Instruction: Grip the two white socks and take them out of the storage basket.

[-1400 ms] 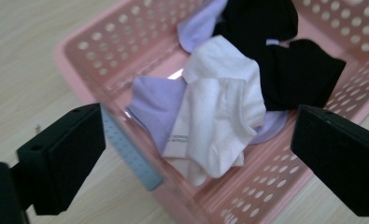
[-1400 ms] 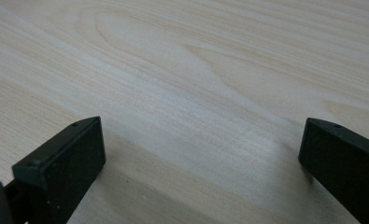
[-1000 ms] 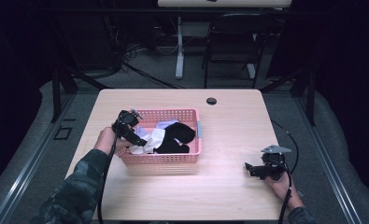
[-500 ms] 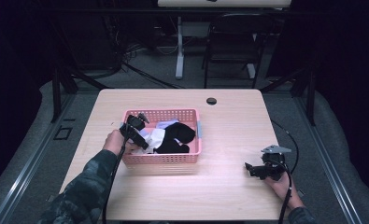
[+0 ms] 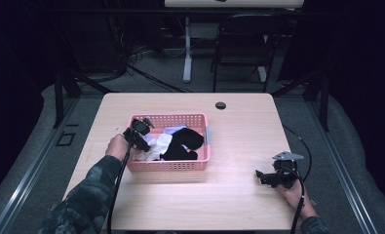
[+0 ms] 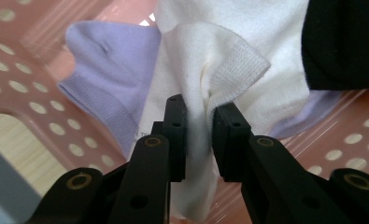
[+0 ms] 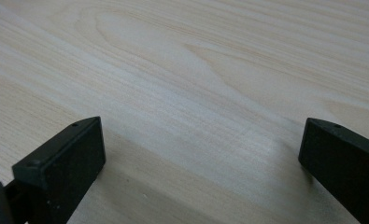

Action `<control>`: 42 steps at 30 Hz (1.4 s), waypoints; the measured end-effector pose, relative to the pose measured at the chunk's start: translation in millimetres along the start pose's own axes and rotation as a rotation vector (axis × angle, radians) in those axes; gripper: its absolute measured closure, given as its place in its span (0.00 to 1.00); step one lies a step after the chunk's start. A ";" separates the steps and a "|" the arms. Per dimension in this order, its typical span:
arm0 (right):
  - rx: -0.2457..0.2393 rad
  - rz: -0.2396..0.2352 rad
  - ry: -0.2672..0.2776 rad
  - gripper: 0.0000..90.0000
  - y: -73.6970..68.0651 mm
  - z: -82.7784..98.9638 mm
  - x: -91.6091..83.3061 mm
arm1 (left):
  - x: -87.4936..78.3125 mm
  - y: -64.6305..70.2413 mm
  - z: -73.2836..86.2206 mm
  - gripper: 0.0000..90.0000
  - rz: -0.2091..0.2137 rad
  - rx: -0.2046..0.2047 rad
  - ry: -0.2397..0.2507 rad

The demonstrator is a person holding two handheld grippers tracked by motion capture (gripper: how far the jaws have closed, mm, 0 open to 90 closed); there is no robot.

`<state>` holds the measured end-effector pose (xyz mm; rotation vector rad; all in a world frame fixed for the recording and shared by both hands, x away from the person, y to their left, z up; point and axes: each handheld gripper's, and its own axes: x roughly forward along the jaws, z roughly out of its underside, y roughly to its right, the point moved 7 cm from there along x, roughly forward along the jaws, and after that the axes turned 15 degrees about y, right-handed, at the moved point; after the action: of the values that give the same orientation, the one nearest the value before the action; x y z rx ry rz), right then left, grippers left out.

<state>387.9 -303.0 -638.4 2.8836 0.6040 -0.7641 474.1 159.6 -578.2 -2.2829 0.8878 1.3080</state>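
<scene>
Left tongs (image 6: 198,140) pinch white cloth (image 6: 219,70); lilac sock (image 6: 112,70) beneath.

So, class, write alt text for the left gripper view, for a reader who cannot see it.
The left gripper pinches a fold of white sock between its two black jaws, inside a pink perforated basket. A lilac sock lies to its left, and a black garment at upper right.

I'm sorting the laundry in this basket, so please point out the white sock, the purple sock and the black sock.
white sock (image 6: 229,65), left gripper view, on the bunched fold above the claw.
purple sock (image 6: 107,60), left gripper view, on its flat middle.
black sock (image 5: 182,144), high view, on its middle in the basket.
</scene>
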 end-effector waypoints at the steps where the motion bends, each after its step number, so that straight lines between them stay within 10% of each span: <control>1: -0.001 0.000 -0.002 0.00 0.1 0.0 -0.1 | -1.5 -0.4 -0.1 0.85 0.000 0.001 0.001; 30: 0.000 0.000 0.000 0.00 -0.1 0.1 -0.2 | -15.1 -11.1 7.2 0.70 0.024 -0.060 0.031; 42: 0.000 0.000 0.000 0.00 -0.1 0.1 -0.1 | -25.6 -14.6 3.2 0.85 0.004 -0.031 0.061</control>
<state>387.7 -303.0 -638.4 2.8837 0.6038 -0.7644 472.4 180.9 -557.7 -2.3579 0.8992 1.2683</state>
